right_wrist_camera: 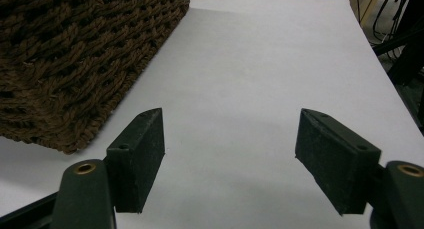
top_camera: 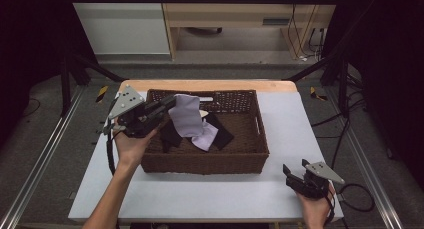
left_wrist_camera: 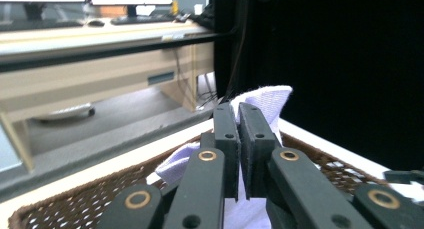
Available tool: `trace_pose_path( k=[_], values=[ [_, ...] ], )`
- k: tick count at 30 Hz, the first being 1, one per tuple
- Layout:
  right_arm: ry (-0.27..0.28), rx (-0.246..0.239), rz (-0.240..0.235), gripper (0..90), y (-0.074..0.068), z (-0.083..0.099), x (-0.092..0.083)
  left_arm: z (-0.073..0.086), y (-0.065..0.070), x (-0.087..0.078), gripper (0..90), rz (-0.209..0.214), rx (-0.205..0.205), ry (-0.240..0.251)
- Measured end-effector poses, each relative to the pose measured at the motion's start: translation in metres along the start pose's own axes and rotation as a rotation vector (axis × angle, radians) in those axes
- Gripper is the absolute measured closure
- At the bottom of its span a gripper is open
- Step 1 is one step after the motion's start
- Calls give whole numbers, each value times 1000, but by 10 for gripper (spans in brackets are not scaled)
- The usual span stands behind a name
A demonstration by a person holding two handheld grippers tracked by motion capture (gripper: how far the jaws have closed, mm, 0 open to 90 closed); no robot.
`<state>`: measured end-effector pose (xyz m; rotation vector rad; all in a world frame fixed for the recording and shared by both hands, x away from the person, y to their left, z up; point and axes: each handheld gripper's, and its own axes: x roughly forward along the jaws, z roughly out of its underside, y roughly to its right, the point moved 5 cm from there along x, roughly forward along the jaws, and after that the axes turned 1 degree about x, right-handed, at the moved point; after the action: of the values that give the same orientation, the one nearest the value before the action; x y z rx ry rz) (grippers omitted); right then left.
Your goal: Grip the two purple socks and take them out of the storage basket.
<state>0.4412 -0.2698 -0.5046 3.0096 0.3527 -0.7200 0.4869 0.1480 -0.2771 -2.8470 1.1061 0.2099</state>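
A lilac cloth [top_camera: 189, 120] hangs over the brown wicker basket [top_camera: 260, 139], pinched at its top corner by my left gripper [top_camera: 170, 103]. In the left gripper view the two jaws stand pressed together on the lilac cloth [left_wrist_camera: 265, 100], whose edge sticks up behind them. The cloth's lower end drapes onto black cloths [top_camera: 220, 131] lying in the basket. My right gripper [top_camera: 295, 170] rests low over the table's front right, open, with nothing between its fingers [right_wrist_camera: 140, 154]. The basket's woven corner [right_wrist_camera: 70, 64] lies to its left.
The basket stands in the middle of a white table top [top_camera: 290, 114] with bare surface to its right and front. A pale object [top_camera: 202, 112] lies at the basket's back. Black frame bars and cables surround the table; a wooden desk [left_wrist_camera: 100, 69] stands beyond.
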Motion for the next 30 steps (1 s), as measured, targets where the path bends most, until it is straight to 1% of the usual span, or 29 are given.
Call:
trace_pose_path(
  k=[5, 6, 7, 8, 9, 13, 15, 16, 17, 18, 20, 24, 26, 28, 30],
  values=[
    [1, 3, -1, 281, 0, 0, -1, -7, 15, -19, 862, 30, 25, 27],
    [1, 3, 1, 281, 0, 0, -1, -8, 19, -27, 862, 36, 28, 34],
    [1, 3, 1, 281, 0, 0, -1, -8, 19, -27, 862, 36, 28, 34],
    [1, 5, 1, 281, 0, 0, -1, -8, 23, -35, 862, 42, 29, 32],
    [1, 5, 1, 281, 0, 0, -1, -8, 23, -35, 862, 42, 29, 32],
    [2, 2, 2, 281, 0, 0, -1, -2, 27, -52, 862, 48, 38, 30],
    [2, 1, 2, 281, 0, 0, -1, 2, 27, -61, 862, 49, 40, 33],
    [1, 2, 2, 281, 0, 0, -1, 8, 27, -69, 862, 49, 38, 31],
    [-1, 0, 2, 282, 0, 1, -1, 8, 27, -69, 862, 49, 38, 31],
    [0, -4, 2, 283, 0, 1, -1, 13, 27, -75, 862, 48, 34, 23],
    [0, -5, 3, 284, 0, 1, -1, 16, 27, -79, 861, 49, 33, 21],
    [-1, -3, 2, 286, 0, 1, -1, 30, 31, -89, 861, 66, 25, 5],
    [-2, -1, 2, 286, 0, 1, -1, 41, 34, -92, 861, 65, 32, -19],
    [-4, -2, 1, 286, 0, 1, -1, 49, 35, -94, 861, 73, 27, -36],
    [-4, -2, 0, 286, 0, 1, -1, 60, 36, -94, 861, 67, 32, -62]
  ],
)
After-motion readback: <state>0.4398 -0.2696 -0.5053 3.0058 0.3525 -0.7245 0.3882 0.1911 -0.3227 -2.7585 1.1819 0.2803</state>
